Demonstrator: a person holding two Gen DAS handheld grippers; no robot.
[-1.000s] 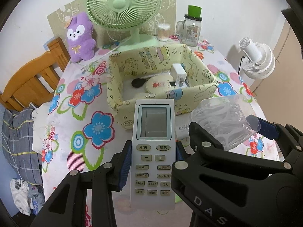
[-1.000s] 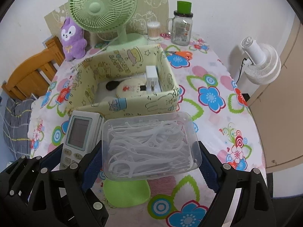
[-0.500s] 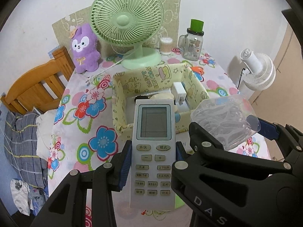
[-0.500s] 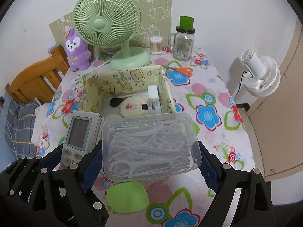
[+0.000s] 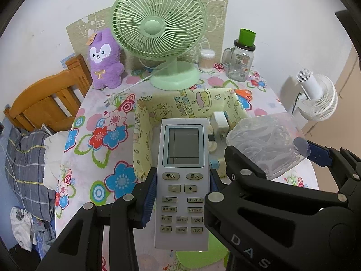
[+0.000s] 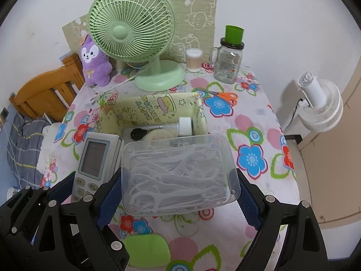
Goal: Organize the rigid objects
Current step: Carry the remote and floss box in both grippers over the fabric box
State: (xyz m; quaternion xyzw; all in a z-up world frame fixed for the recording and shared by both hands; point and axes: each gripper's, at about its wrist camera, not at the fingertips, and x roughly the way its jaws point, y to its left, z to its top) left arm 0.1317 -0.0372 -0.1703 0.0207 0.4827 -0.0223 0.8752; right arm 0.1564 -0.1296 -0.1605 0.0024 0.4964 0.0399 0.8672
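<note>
Both hand-held grippers have risen since the earlier frames, so we now look down on the yellow fabric bin (image 6: 158, 110) from higher and see more of the flowered surface (image 6: 255, 135) around it. Our left hand-held gripper (image 5: 182, 194) is clenched on one white remote control (image 5: 183, 180), its blue pads pressing the remote's two long sides at the button rows, screen pointing away from us. Our right hand-held gripper (image 6: 178, 189) grasps one clear plastic box (image 6: 178, 171) by its two short ends; the box is full of white floss picks, too tangled for us to count. Remote and box hang side by side above the surface, the remote just left of the box, both on the near side of the bin.

One bin stands beyond them. Inside we see one white charger plug (image 5: 220, 122), one round cream-coloured item (image 6: 158, 134) and one dark-headed, thin-handled object (image 6: 138, 133); what those two are we cannot tell. One green flat case (image 6: 146, 250) lies on the surface below the grippers.

Farther back stand one green desk fan (image 6: 133, 31), one purple plush toy (image 6: 93, 61), one tub of cotton swabs (image 6: 193, 59) and one glass mug jar with a green cap (image 6: 229, 61). One pair of orange-handled scissors (image 6: 225, 96) lies right of the bin. One white fan (image 6: 320, 103) stands off the surface at right, one wooden chair (image 6: 42, 92) at left.
</note>
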